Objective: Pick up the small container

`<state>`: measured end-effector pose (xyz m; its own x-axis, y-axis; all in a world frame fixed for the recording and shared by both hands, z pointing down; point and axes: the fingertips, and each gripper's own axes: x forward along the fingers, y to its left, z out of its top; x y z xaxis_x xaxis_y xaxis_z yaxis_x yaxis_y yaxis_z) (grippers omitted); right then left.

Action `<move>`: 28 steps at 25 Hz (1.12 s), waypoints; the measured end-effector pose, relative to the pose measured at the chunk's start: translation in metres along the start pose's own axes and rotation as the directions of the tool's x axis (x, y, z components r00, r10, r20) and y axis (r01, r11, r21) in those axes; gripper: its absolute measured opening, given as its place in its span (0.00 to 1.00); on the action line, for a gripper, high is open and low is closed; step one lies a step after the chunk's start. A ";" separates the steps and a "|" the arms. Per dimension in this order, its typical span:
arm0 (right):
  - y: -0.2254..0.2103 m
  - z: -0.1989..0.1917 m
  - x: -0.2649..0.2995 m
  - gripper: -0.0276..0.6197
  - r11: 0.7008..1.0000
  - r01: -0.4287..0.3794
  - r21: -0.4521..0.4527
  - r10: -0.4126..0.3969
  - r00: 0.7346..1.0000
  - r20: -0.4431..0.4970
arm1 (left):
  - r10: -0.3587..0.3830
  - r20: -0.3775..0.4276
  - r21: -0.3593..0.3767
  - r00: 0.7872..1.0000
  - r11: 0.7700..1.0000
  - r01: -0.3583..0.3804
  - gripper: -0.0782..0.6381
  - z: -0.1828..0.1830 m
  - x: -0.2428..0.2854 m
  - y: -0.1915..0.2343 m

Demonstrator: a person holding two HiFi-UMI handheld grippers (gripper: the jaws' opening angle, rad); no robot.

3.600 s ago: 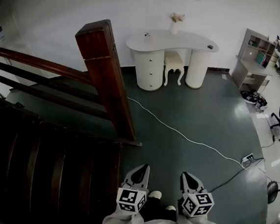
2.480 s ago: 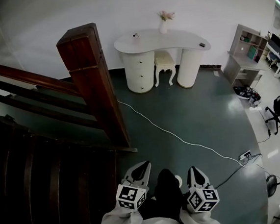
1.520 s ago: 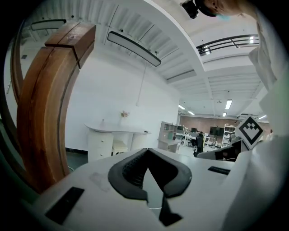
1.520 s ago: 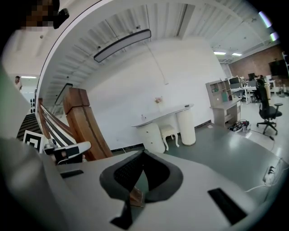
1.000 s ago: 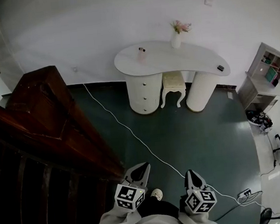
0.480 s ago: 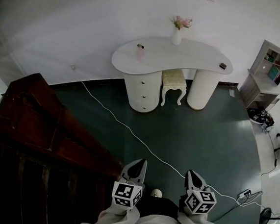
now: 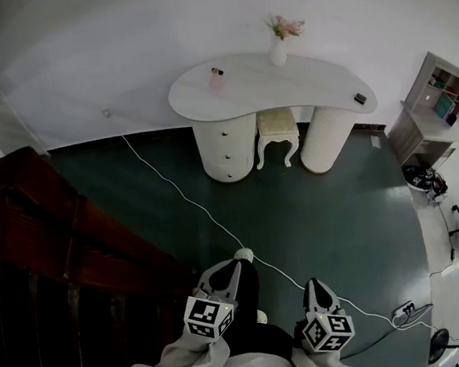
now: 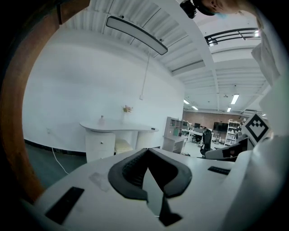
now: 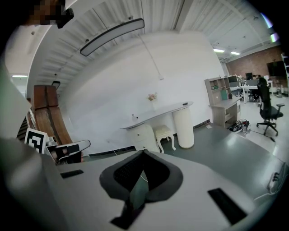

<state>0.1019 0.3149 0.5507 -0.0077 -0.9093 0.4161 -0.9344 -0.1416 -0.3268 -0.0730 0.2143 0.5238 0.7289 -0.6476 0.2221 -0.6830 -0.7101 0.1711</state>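
Stair rail (image 7: 48, 228): a few seconds back its dark newel post filled the centre of the head view; now the woodwork sits low at the left edge, and green floor (image 7: 345, 208) lies open ahead. The person appears to have come off the stairs.

White desk (image 7: 309, 82): against the far wall, nearer the middle of the view than before, a stool (image 7: 276, 126) tucked under it.

Small container (image 7: 216, 79): pinkish, upright on the desk's left end, well apart from both grippers. Judged: still the walk-in, reach not begun.

Left gripper (image 7: 232, 265): held low in front of the body, pointing a little below level toward the desk — jaws pressed together, nothing between them.

Right gripper (image 7: 313, 283): alongside, tipped down slightly more, jaws likewise pressed together and empty. They will need to spread before any grasp.

White cable (image 7: 191, 202): trails across the floor between the person and the desk — a possible trip point.
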 end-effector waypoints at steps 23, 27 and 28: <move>0.020 0.132 0.207 0.12 0.995 -0.094 -0.016 0.094 0.996 0.002 | 0.001 0.023 0.024 1.000 1.000 -0.002 0.13 0.094 0.168 0.115; 0.021 0.147 0.238 0.12 0.996 -0.087 -0.007 0.087 0.996 -0.005 | -0.005 0.019 0.024 1.000 1.000 0.005 0.13 0.105 0.196 0.138; 0.021 0.151 0.245 0.12 0.996 -0.084 -0.005 0.084 0.996 -0.005 | -0.008 0.017 0.025 1.000 1.000 0.007 0.13 0.108 0.203 0.143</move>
<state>0.1342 0.0297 0.5179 -0.0881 -0.9159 0.3915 -0.9321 -0.0628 -0.3567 -0.0178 -0.0488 0.4897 0.7350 -0.6467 0.2040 -0.6761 -0.7215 0.1490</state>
